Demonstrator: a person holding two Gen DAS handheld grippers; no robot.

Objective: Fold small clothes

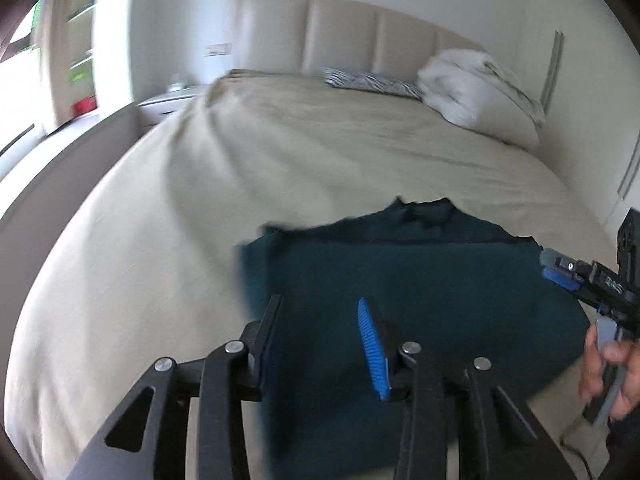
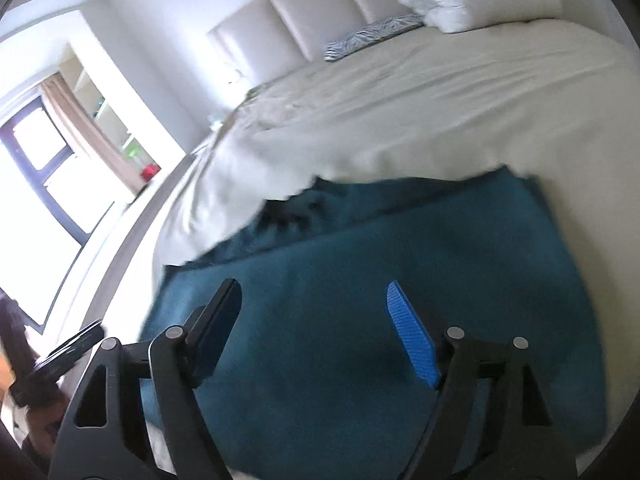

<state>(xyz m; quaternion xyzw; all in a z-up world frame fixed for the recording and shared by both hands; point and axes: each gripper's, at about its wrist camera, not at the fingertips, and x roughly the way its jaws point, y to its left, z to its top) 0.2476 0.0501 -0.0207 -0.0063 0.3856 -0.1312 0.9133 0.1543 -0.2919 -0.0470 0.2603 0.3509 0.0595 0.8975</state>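
You're in a home bedroom, wide bed (image 1: 280,152) under a beige cover, padded headboard (image 1: 340,32), white pillow (image 1: 472,84), bedside table (image 1: 168,106), curtained window (image 2: 36,160)

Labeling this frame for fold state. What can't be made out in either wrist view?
- Teal garment: near edge hidden behind the left gripper in the left wrist view; far edge motion-blurred, so the garment type is unclear.
- Same in the right wrist view: near edge behind the right gripper.
- Right gripper in the left wrist view: cut off by the right frame edge.
- Shelf items: too small and blurred.
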